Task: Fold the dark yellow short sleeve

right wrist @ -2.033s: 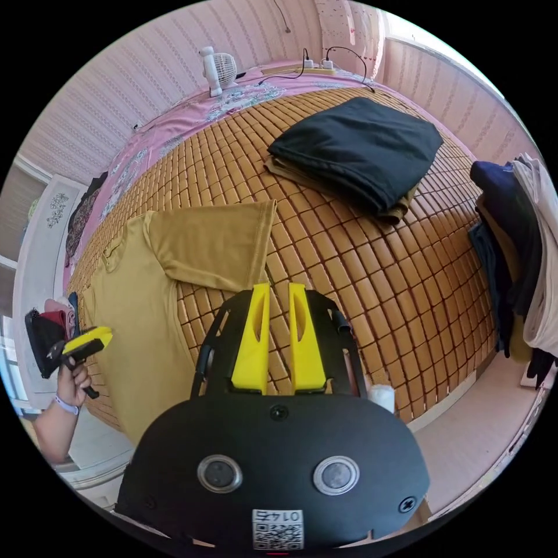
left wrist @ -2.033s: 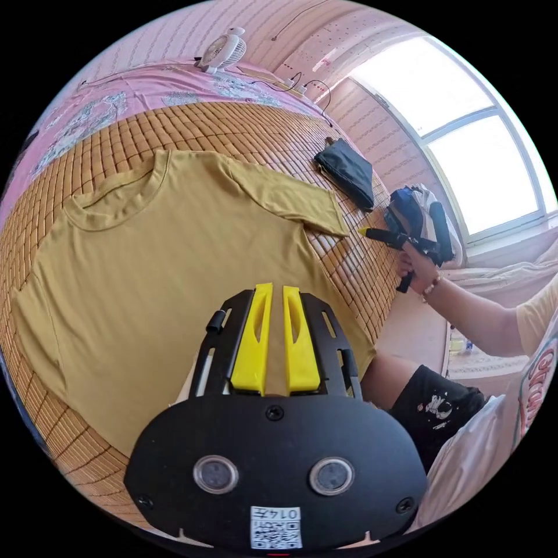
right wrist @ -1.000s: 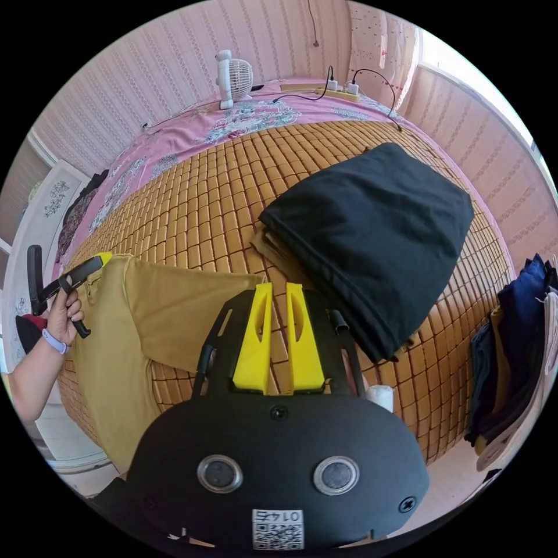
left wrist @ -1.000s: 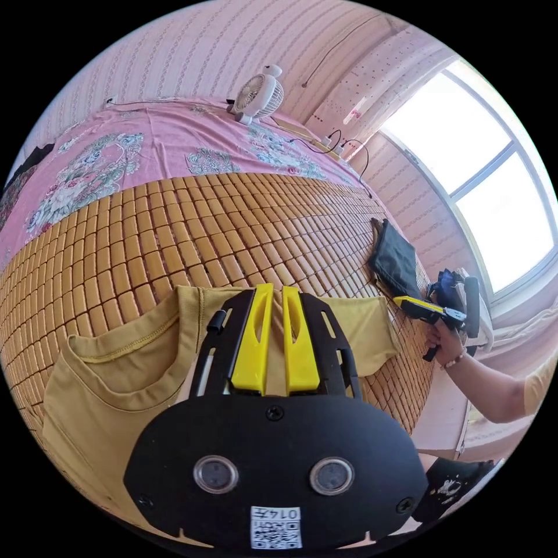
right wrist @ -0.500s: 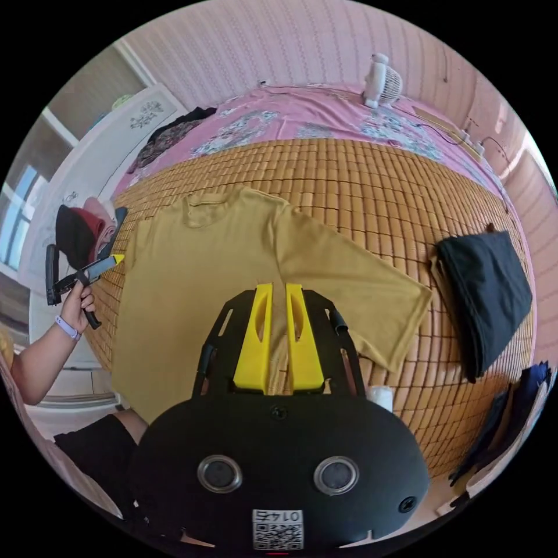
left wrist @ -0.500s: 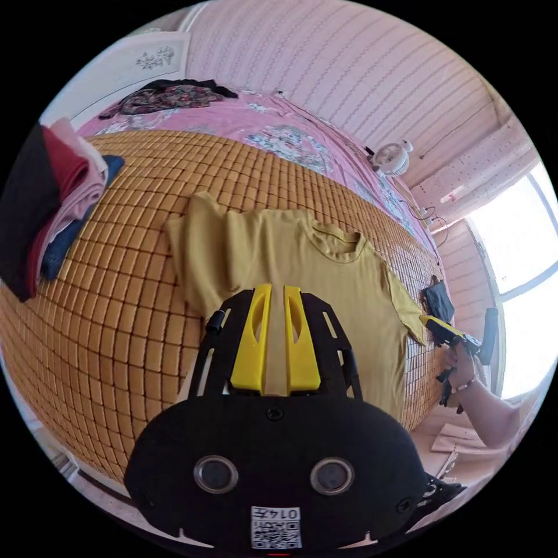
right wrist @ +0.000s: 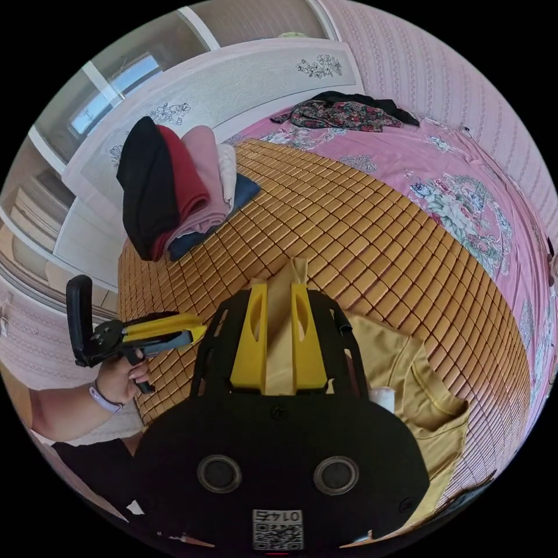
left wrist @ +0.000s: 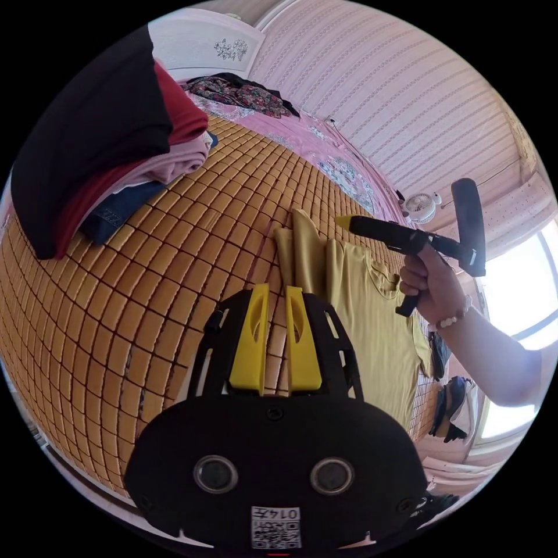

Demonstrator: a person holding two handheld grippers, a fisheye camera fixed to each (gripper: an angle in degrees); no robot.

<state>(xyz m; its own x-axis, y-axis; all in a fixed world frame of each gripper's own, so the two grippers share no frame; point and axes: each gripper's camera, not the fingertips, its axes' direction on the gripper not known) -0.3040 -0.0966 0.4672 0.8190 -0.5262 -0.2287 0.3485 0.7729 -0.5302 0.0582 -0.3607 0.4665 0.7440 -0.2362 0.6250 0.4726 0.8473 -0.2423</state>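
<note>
Both the left hand-held gripper (left wrist: 274,337) and right hand-held gripper (right wrist: 278,340) part slightly (grasping nothing) above the shirt (left wrist: 372,314)

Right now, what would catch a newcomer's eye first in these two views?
The dark yellow short-sleeve shirt lies on the woven bamboo mat, one sleeve bunched. In the right gripper view, a strip of its fabric runs between the right gripper's jaws. A tall stack of folded black, red and pink clothes sits near the mat's corner.
</note>
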